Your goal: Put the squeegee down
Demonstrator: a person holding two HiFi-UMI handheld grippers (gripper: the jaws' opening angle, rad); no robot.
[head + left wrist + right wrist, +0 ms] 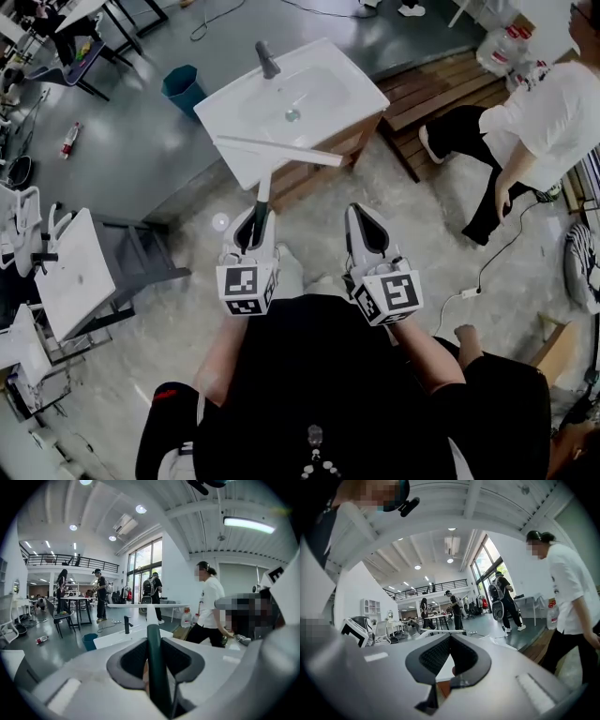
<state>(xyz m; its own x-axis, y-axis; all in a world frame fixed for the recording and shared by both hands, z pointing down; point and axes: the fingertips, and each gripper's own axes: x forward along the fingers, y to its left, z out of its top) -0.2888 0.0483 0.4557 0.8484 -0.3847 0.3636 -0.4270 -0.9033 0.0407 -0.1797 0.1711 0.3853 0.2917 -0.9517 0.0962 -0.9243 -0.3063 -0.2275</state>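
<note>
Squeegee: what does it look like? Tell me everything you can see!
The squeegee has a long, thin white blade bar, a short white neck and a dark green handle, plastic by the look. The left gripper grips the handle between its fingers, blade end pointing away from the person, bar lying crosswise. It hangs by the front edge of the white sink; whether it touches the sink is unclear.

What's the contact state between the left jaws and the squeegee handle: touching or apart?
Touching. The left gripper view shows the left gripper with both jaws closed against the dark handle of the squeegee, which runs straight up between them.
</note>
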